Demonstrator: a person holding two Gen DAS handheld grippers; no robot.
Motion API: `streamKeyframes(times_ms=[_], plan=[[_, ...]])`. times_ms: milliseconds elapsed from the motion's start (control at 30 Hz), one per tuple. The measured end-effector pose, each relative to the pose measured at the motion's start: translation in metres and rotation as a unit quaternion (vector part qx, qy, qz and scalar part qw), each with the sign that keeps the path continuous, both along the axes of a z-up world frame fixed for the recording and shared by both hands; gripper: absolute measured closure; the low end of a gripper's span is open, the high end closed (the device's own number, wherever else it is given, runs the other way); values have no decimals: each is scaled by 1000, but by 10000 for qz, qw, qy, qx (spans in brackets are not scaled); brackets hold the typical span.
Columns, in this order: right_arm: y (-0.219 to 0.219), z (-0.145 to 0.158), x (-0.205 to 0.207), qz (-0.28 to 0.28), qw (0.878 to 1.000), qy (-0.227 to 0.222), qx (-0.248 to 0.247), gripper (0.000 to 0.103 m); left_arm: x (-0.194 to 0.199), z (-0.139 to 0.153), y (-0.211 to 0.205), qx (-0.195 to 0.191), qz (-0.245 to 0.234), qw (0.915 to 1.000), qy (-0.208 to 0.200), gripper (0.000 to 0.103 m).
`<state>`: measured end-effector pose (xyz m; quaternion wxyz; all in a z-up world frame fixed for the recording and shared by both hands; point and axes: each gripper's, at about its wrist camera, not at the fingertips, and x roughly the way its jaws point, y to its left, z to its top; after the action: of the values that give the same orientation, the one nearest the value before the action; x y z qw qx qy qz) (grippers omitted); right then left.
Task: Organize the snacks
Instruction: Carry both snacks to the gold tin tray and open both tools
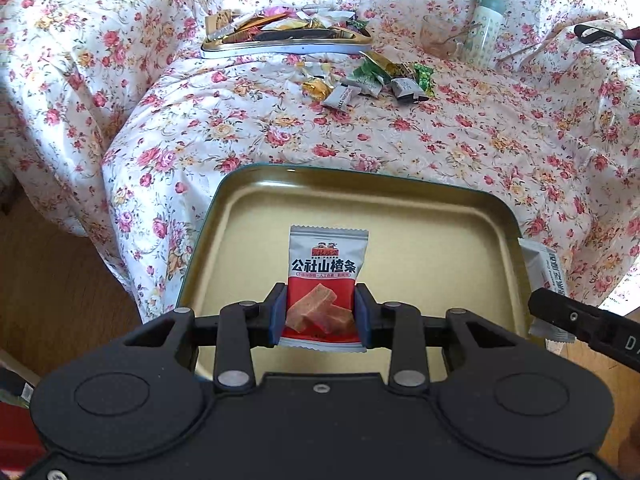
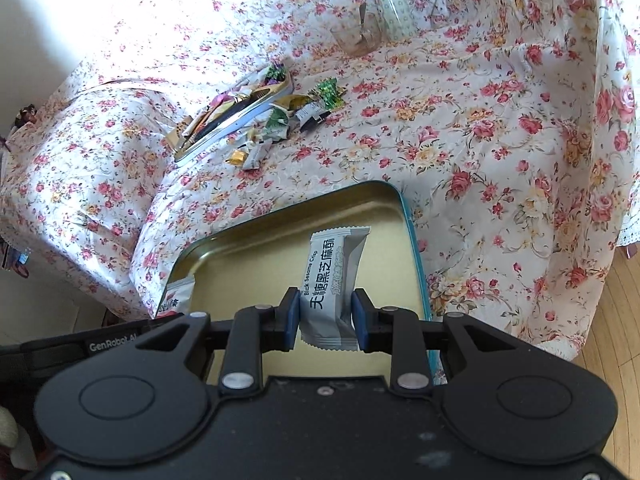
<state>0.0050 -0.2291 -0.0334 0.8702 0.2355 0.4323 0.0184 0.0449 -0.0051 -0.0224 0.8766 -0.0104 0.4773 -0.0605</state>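
The left gripper (image 1: pixel 321 314) clamps a red-and-white snack packet (image 1: pixel 325 276) over the near tin tray (image 1: pixel 420 216). The right gripper (image 2: pixel 326 318) grips a grey sesame bar (image 2: pixel 330 280) above that tray. Farther off, loose sweets (image 1: pixel 368 80) lie beside a full tin (image 1: pixel 280 42) on the floral cloth (image 1: pixel 460 140).

The gold tin tray (image 1: pixel 400 216) at lower centre lay bare inside, giving open room. Past it, a wide stretch of flowered cloth (image 1: pixel 460 140) was free across mid-frame. Further up, loose wrapped candies (image 1: pixel 372 80) and a filled tin (image 1: pixel 280 42) blocked the upper centre; a bottle (image 1: pixel 484 24) and glass (image 1: pixel 438 38) stood upper right.
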Motion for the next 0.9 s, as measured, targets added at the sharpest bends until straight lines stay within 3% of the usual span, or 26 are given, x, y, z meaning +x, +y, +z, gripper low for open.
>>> streamKeyframes(times_ms=[600,900], plan=[[12,-9,-6,279,9992,288,-47,73,-7,-23,8,-119,346,9986,378,59],[11,-9,-6,219,9991,332,-139,70,-11,-21,6,-118,324,9990,300,58]])
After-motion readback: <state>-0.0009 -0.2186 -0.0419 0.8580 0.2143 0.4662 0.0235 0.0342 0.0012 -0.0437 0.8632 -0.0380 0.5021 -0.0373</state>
